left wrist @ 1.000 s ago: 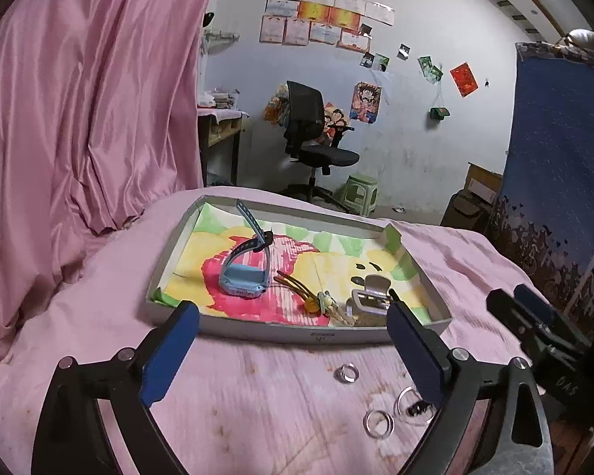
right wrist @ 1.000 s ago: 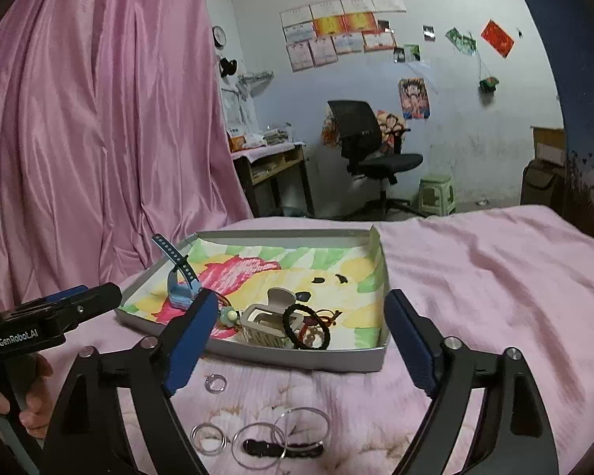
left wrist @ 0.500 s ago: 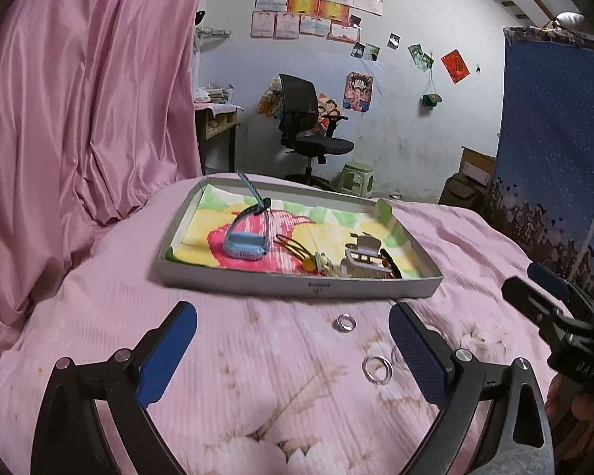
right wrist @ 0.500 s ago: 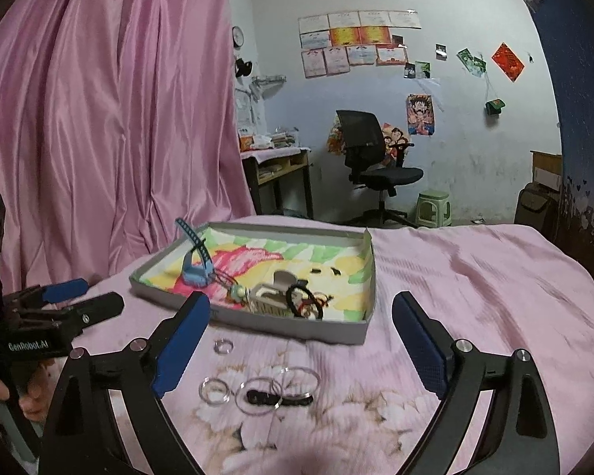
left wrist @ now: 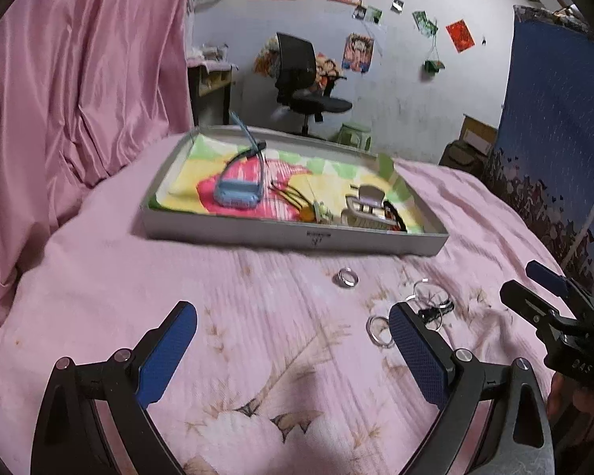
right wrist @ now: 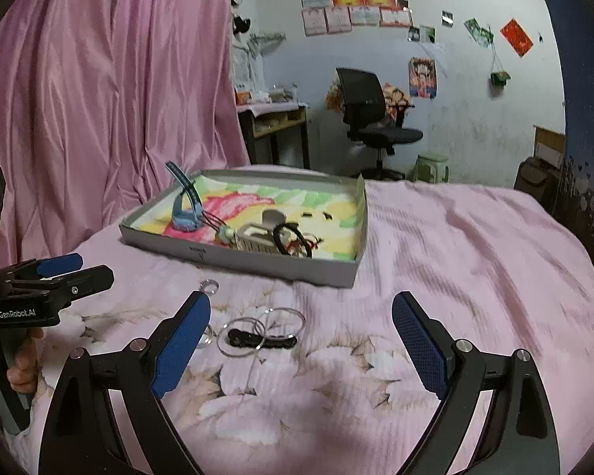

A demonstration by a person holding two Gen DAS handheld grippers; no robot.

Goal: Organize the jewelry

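Note:
A grey tray (left wrist: 233, 233) (right wrist: 257, 263) on the pink bed holds a blue watch (left wrist: 237, 192) (right wrist: 184, 217), hair ties and a hair clip (left wrist: 366, 204) (right wrist: 261, 233). In front of it on the bedspread lie a small silver ring (left wrist: 346, 278) (right wrist: 209, 287), clear bangles (right wrist: 281, 318) (left wrist: 429, 295), another ring (left wrist: 379, 329) and a black hair clip (right wrist: 257, 340). My left gripper (left wrist: 293, 352) is open and empty, left of the rings. My right gripper (right wrist: 301, 344) is open and empty, low over the bangles.
A pink curtain (left wrist: 79, 79) hangs on the left. A blue patterned cloth (left wrist: 554, 118) hangs on the right. An office chair (right wrist: 372, 118), a desk (right wrist: 275, 126) and a green stool (right wrist: 431, 164) stand behind the bed.
Both grippers have pulled back from the tray and lowered toward the bedspread. The loose rings and bangles now lie between and just ahead of the fingers. Both stay open.

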